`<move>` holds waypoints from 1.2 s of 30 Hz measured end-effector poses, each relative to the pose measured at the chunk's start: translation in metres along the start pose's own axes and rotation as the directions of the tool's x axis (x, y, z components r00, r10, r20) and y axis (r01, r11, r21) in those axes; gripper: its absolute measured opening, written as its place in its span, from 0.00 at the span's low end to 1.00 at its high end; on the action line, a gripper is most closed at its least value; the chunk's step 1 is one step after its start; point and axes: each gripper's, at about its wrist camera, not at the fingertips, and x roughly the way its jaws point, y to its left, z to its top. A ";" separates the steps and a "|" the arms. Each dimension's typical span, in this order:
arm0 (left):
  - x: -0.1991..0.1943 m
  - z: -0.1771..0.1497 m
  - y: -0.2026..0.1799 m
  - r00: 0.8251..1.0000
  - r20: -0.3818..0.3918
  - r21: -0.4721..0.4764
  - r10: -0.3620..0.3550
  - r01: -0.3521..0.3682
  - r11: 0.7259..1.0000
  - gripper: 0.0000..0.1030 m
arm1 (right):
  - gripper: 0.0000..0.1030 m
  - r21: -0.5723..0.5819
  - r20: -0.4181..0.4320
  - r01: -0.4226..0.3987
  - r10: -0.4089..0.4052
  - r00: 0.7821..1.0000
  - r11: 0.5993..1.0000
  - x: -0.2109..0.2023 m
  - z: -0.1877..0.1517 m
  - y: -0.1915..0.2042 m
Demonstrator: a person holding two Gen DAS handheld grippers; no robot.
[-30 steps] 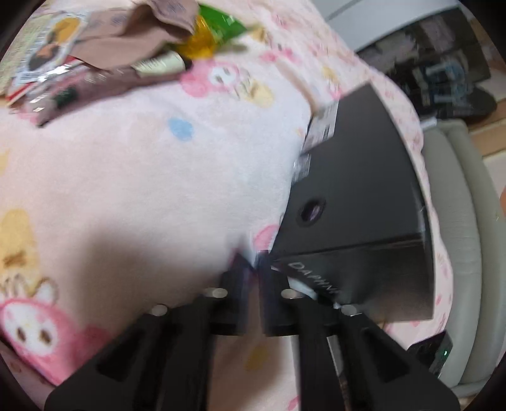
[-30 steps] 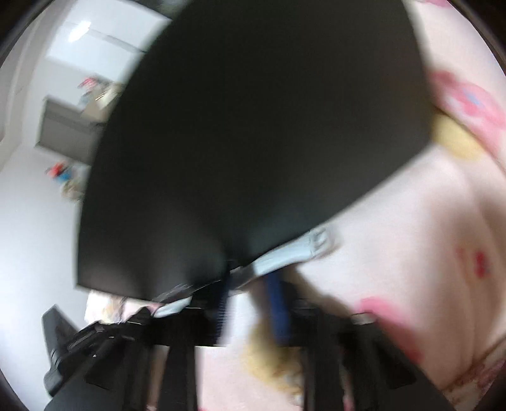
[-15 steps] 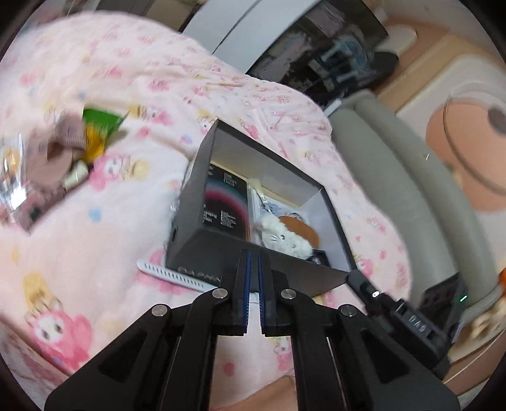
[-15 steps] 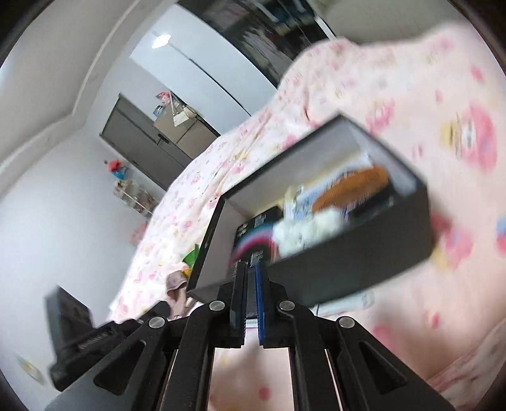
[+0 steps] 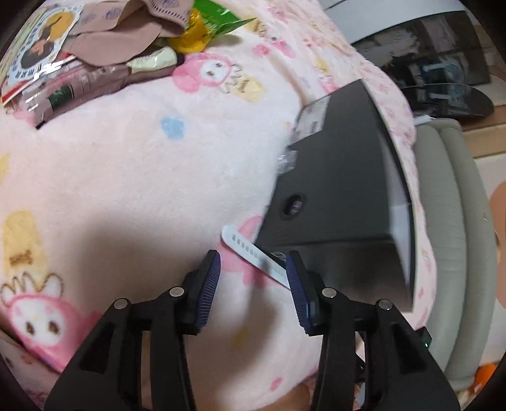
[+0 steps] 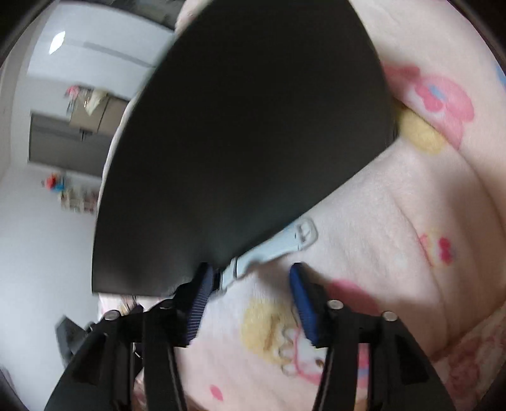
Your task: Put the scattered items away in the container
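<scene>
A white watch strap (image 5: 243,245) lies on the pink blanket, partly under the black box (image 5: 335,202). In the left wrist view its holed end pokes out between the fingers of my left gripper (image 5: 253,257), whose jaws are opening; the pads do not press on it. In the right wrist view the buckle end of the strap (image 6: 284,242) sticks out from under the box wall (image 6: 246,126), just ahead of my right gripper (image 6: 249,275). Its jaws are opening too and hold nothing. The inside of the box is hidden.
A pile of loose items sits at the far left of the blanket: brown cloth (image 5: 126,34), a green and yellow packet (image 5: 202,28), a printed card (image 5: 34,50). A grey cushioned edge (image 5: 449,221) runs past the bed on the right.
Half a second ago both views looked down into the box from higher up with jaws shut. Now both grippers are low beside the box again, jaws apart around the strap's ends.
</scene>
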 end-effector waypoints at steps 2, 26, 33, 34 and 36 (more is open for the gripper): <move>0.010 -0.001 0.001 1.000 0.005 -0.010 0.010 -0.010 1.000 0.42 | 0.47 0.073 -0.003 -0.025 0.026 1.000 0.997 0.008 0.003 -0.012; -0.017 -0.030 -0.033 0.988 0.147 0.220 -0.050 0.017 0.975 0.03 | 0.02 -0.236 0.135 -0.038 0.072 0.988 0.971 -0.006 -0.013 0.044; -0.071 -0.053 -0.080 0.953 0.229 0.382 -0.197 0.098 0.919 0.03 | 0.02 -0.323 0.242 -0.076 0.160 0.957 0.943 -0.052 -0.007 0.073; -0.075 -0.050 -0.084 0.951 0.236 0.394 -0.200 0.094 0.914 0.03 | 0.02 -0.338 0.254 -0.064 0.156 0.955 0.939 -0.055 -0.009 0.075; -0.071 -0.040 -0.085 0.955 0.241 0.393 -0.172 0.066 0.917 0.03 | 0.03 -0.342 0.252 -0.022 0.114 0.961 0.940 -0.050 -0.008 0.070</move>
